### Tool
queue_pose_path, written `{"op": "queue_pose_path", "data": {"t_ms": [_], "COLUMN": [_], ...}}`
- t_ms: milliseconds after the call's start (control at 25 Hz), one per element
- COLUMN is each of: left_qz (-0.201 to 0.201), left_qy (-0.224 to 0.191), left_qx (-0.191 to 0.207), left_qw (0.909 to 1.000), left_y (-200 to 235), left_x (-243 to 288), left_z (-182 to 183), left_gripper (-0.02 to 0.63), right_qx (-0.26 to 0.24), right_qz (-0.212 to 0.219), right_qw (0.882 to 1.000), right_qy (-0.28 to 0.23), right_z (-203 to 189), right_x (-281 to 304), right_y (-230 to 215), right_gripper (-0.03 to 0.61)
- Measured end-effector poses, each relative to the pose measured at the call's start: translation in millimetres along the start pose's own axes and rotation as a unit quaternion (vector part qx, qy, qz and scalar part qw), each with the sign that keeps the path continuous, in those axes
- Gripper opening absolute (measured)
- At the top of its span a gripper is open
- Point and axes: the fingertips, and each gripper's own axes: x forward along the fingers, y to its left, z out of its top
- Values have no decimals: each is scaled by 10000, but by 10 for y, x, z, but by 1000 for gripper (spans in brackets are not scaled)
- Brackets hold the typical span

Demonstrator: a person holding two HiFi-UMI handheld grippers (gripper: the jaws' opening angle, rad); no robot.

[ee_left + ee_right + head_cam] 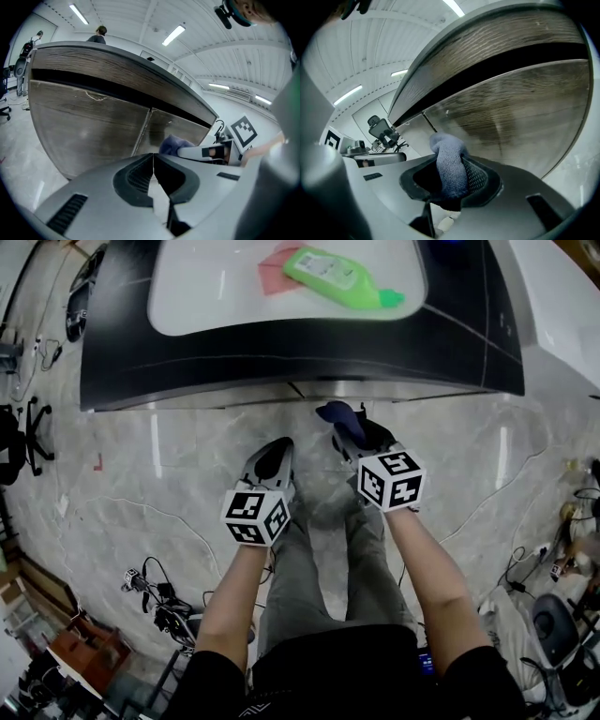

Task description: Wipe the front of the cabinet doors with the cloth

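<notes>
The blue-grey cloth (449,165) is pinched between the jaws of my right gripper (451,180), and its bunched end pokes out toward the wood-grain cabinet doors (520,117) without clearly touching them. From the head view, the right gripper (353,434) and the cloth (337,413) are low, just in front of the cabinet front (309,390). My left gripper (277,454) hovers beside it to the left, jaws shut and empty. In the left gripper view its jaws (153,163) meet, the door seam (143,131) lies ahead, and the cloth (172,144) shows to the right.
The cabinet carries a white countertop (206,296) with a dark rim, on which lie a green bottle (337,277) and a pink cloth (274,276). Marble floor (169,465) lies below. Cables (155,592) and office chairs (23,437) stand left; more cables (562,549) lie to the right.
</notes>
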Motion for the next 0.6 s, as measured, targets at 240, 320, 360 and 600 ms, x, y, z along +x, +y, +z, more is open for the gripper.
{"op": "queue_pose_path", "data": {"t_ms": [240,320,360,600], "left_qz": [173,203,212,208], "left_qy": [-51,-72,-76,-34], "left_qx": [-97,-117,-122,-112], "left_qw": [9998,9997,9997,9997], "left_y": [284,334,355,377], "left_x": [-55,-54,-50,19], "left_z": [26,47,56,72], "left_gripper": [11,11,11,11], "right_qx": [-39,-78,-103,-167], "right_qz": [87,135,160,169], "right_qw": [9999,9998,9998,9997], "right_qy": [94,98,98,95], "right_z": [51,86,103,160], "right_x": [354,441,477,557], "right_y": [101,135,153,119], "right_gripper": [120,120,120,120]}}
